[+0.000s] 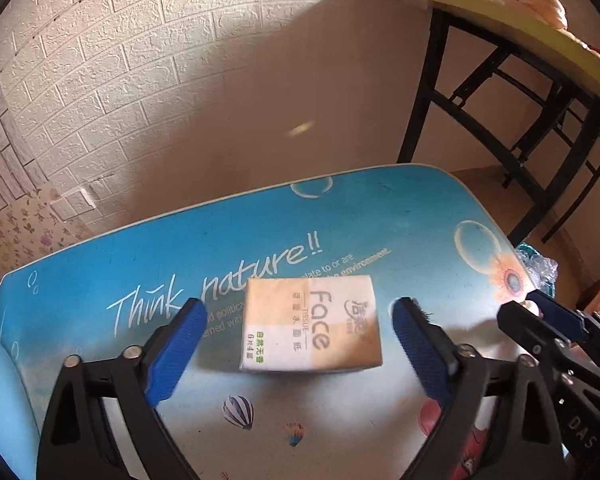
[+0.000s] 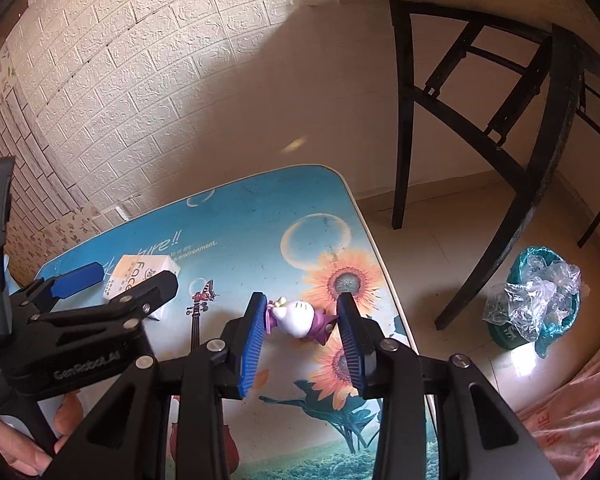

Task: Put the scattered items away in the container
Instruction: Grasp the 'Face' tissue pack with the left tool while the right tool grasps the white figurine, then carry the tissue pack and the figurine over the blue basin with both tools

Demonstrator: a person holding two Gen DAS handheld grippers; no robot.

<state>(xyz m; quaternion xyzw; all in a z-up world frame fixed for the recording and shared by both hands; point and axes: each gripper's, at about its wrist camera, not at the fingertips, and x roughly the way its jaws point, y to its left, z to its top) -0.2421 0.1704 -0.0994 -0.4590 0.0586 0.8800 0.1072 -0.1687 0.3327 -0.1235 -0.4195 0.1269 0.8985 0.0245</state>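
The tissue pack (image 1: 310,322) lies flat on my desk (image 1: 100,264), about midway along it, just below the printed slogan and well in from every edge. My left gripper (image 1: 300,326) straddles it with the jaws spread wide: one blue pad (image 1: 178,350) stands off the pack's left side and the other off its right, with a clear strip of desk showing on both sides, so neither pad touches it. Seen from my right wrist, the same pack (image 2: 140,274) sits half hidden behind the left gripper (image 2: 112,280).

The small toy figure (image 2: 300,316), white with purple clothing, is on its side near the desk's right edge, over the printed sunflowers. My right gripper (image 2: 302,312) has it between the pads, the jaws drawn in narrow around it. The left pad (image 2: 254,344) presses on the figure's head end, and the right pad meets the purple hem at the other end; I read that as a pinch, though I cannot tell whether the toy is clear of the desk or resting on it.

Past the desk's right edge, on the floor, a bin with a crumpled plastic liner (image 2: 536,300) stands beside the black legs of a taller table (image 2: 500,128). A brick-patterned wall (image 1: 120,60) runs behind the desk's far edge.
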